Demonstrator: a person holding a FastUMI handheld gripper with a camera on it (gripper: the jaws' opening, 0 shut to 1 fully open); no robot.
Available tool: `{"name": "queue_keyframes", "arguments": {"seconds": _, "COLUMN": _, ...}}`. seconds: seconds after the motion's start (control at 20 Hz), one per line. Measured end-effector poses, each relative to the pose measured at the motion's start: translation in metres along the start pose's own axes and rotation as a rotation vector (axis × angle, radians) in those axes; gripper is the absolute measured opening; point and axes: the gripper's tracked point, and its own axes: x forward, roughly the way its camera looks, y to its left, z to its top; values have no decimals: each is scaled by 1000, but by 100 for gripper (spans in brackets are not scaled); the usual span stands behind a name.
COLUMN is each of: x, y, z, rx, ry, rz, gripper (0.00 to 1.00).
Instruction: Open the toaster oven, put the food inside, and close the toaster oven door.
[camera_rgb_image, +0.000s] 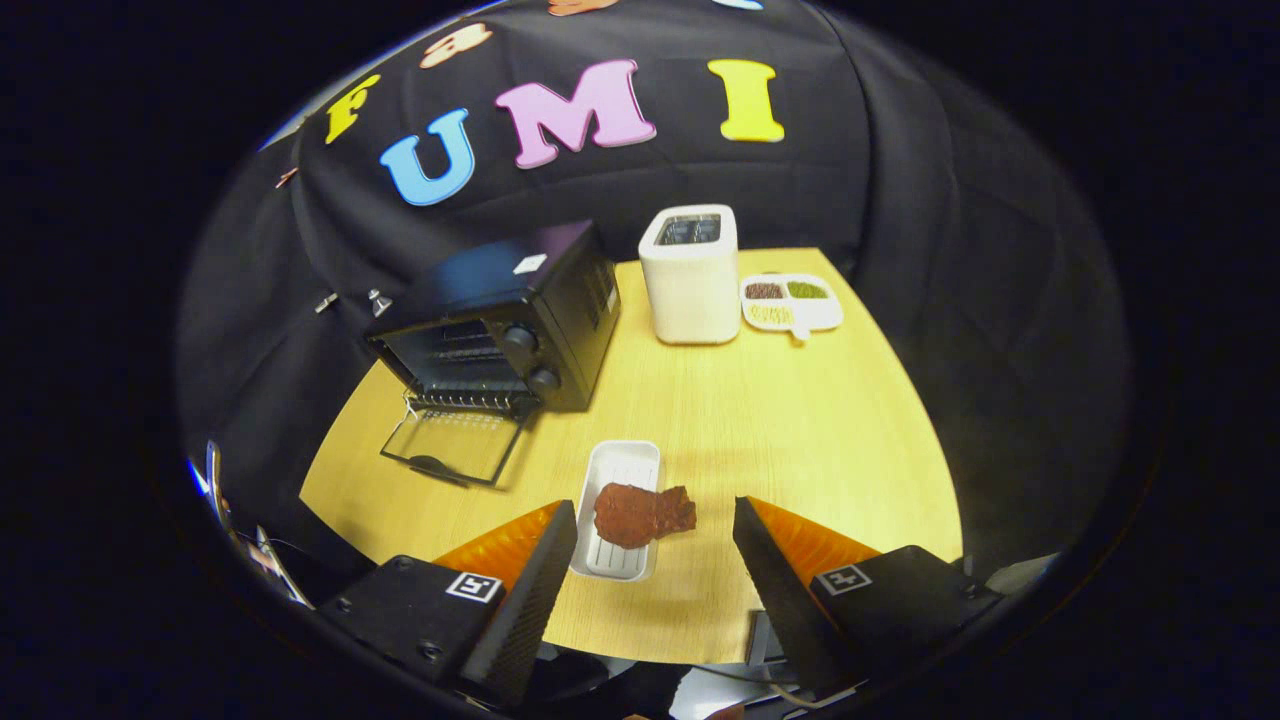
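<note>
Gripper wide open, empty, fingers flanking food on white tray. Toaster oven beyond, door down. Step: grasp food; next calls for descent, closing.

No legible text on the toaster oven sticker.

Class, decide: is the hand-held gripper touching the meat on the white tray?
Apart. The gripper view shows the hand-held gripper open, with bare table between each finger and the meat, which lies on the tray.
</note>
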Motion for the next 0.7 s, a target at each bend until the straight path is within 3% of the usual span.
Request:
{"name": "queue_keyframes", "arguments": {"seconds": 0.15, "x": 40, "y": -4, "z": -17, "rx": 74, "ry": 115, "rz": 71, "gripper": 90}}
{"name": "queue_keyframes", "arguments": {"seconds": 0.35, "x": 76, "y": -4, "z": -36, "rx": 137, "ry": 233, "rz": 139, "gripper": 69}}
{"name": "queue_keyframes", "arguments": {"seconds": 0.5, "x": 82, "y": 11, "z": -39, "rx": 240, "ry": 265, "rz": 240, "gripper": 38}}
{"name": "queue_keyframes", "arguments": {"seconds": 0.6, "x": 77, "y": 8, "z": -32, "rx": 253, "ry": 232, "rz": 223, "gripper": 16}}
{"name": "queue_keyframes", "arguments": {"seconds": 0.7, "x": 68, "y": 6, "z": -28, "rx": 222, "ry": 205, "rz": 203, "gripper": 14}}
